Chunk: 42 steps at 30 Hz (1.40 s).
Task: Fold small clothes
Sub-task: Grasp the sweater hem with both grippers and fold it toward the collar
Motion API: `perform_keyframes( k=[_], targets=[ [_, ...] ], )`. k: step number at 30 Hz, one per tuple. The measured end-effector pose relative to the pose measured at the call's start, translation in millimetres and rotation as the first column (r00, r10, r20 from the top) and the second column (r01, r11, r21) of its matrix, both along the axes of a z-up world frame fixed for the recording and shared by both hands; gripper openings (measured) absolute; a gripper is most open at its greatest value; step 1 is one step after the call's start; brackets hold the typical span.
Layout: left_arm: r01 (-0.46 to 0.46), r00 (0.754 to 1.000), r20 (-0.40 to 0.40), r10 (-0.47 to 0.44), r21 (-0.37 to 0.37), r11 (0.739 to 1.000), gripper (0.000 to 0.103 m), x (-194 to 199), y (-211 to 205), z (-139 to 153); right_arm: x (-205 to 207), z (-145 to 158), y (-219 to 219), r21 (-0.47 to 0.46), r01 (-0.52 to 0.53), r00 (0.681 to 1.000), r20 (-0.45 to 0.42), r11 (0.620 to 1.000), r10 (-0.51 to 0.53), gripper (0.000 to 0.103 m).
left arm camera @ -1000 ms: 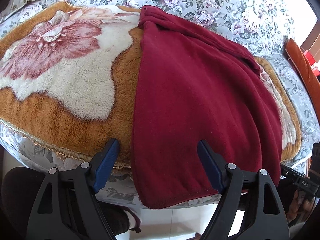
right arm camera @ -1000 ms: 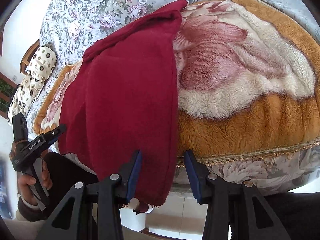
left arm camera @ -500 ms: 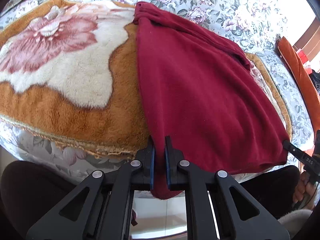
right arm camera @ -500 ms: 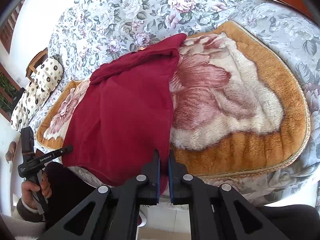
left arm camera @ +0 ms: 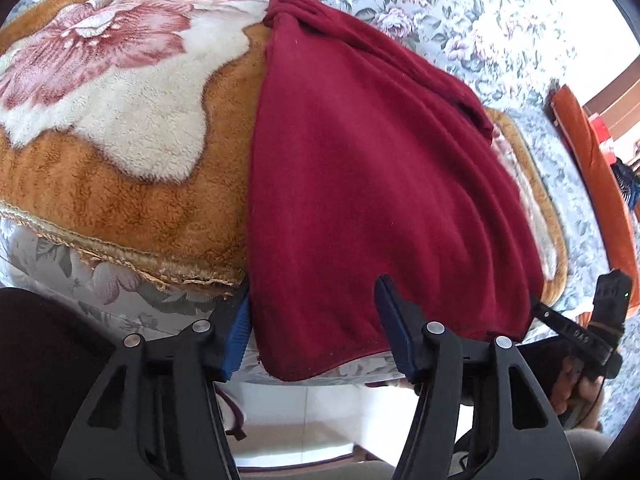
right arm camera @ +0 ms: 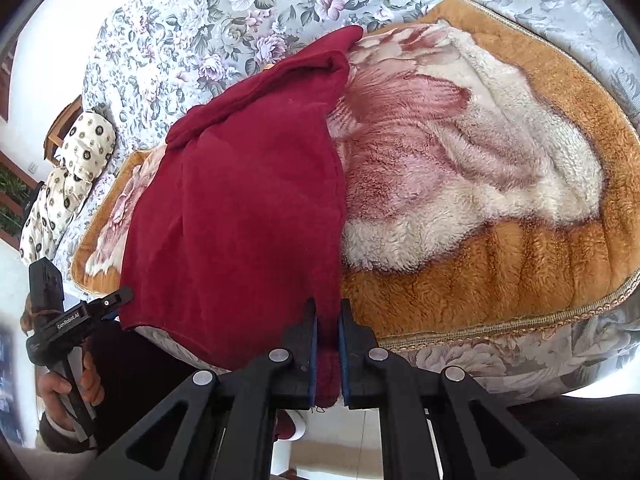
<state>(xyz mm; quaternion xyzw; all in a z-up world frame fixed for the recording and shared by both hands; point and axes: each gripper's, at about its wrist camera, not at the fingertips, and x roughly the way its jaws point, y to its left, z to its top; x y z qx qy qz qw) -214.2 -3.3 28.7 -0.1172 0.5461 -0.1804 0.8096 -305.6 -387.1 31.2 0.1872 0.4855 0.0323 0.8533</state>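
Two grippers worked the near hem of the dark red garment [left arm camera: 360, 184], which lay spread over a plush tan blanket with a big pink flower [left arm camera: 120, 120] on a flowered bed [right arm camera: 192, 12], its lower edge hanging off the near side. The right gripper [right arm camera: 327, 344] was clamped on the hem at the garment's right corner, red cloth pinched between its blue pads [right arm camera: 313, 360]. The left gripper [left arm camera: 316, 328] had just been opening: its jaws stood apart with the left corner of the hem lying loose between them, no pad pressing on it (so only one corner was actually secured). Judging from this, the step in hand was gripping both bottom corners before lifting the hem toward the far end. To do it well, the left jaws would need to close squarely on the hem edge, catching every layer and none of the blanket fringe [left arm camera: 168, 276] just beside it. Both corners should then rise evenly, keeping the hem taut, or the fleece would likely sag in the middle and fold crooked. Farther off, the top of the garment lay bunched in a thick roll [right arm camera: 280, 76]; the fold would probably need to land short of that.
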Motion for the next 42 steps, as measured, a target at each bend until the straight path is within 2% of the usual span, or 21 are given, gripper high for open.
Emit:
perform_keyframes(
  k=[3, 6, 9, 11, 17, 23, 28, 31, 35, 39, 42],
  targets=[
    [0.005, 1.000, 0.011, -0.005, -0.001, 1.000, 0.058, 1, -1, 0, 2, -8, 0, 0.043, -0.002, 1.000, -0.015, 0.999, 0.002, 0.010],
    [0.019, 1.000, 0.005, -0.019, 0.003, 1.000, 0.007, 2, -1, 0, 1, -10, 4, 0.098, -0.030, 0.999, -0.012, 0.995, 0.031, 0.010],
    [0.017, 1.000, 0.002, -0.016, -0.046, 0.999, 0.007, 2, 3, 9, 0, 0, 9, 0.194, -0.083, 0.996, 0.024, 0.977, 0.080, 0.007],
    [0.025, 0.999, 0.036, -0.023, -0.073, 0.997, 0.007, 0, 7, 26, -2, 16, 10, 0.250, -0.118, 0.992, 0.073, 0.961, 0.103, 0.007],
    [0.024, 0.994, 0.108, -0.010, -0.133, 0.991, 0.007, 13, 18, 74, 11, 65, -9, 0.383, -0.137, 0.975, 0.214, 0.914, 0.057, 0.007],
    [0.010, 0.981, 0.191, 0.024, -0.176, 0.984, 0.007, 56, 26, 116, 64, 107, -15, 0.355, -0.124, 0.954, 0.300, 0.927, 0.013, 0.007],
    [-0.019, 0.970, 0.236, 0.064, -0.188, 0.982, 0.007, 128, 20, 140, 129, 126, -27, 0.343, -0.089, 0.942, 0.334, 0.935, -0.032, 0.007],
    [-0.035, 0.970, 0.229, 0.081, -0.199, 0.979, 0.007, 182, 11, 142, 178, 123, -43, 0.356, -0.048, 0.944, 0.322, 0.933, -0.074, 0.007],
    [-0.073, 0.968, 0.228, 0.108, -0.154, 0.985, 0.007, 254, -12, 131, 241, 118, -62, 0.352, 0.031, 0.950, 0.280, 0.935, -0.137, 0.007],
    [-0.129, 0.974, 0.168, 0.149, -0.126, 0.984, 0.007, 323, -26, 91, 304, 92, -79, 0.339, 0.110, 0.961, 0.204, 0.934, -0.187, 0.007],
    [-0.131, 0.981, 0.127, 0.145, -0.112, 0.985, 0.007, 354, -32, 63, 337, 72, -84, 0.287, 0.140, 0.968, 0.160, 0.948, -0.191, 0.007]
  ],
)
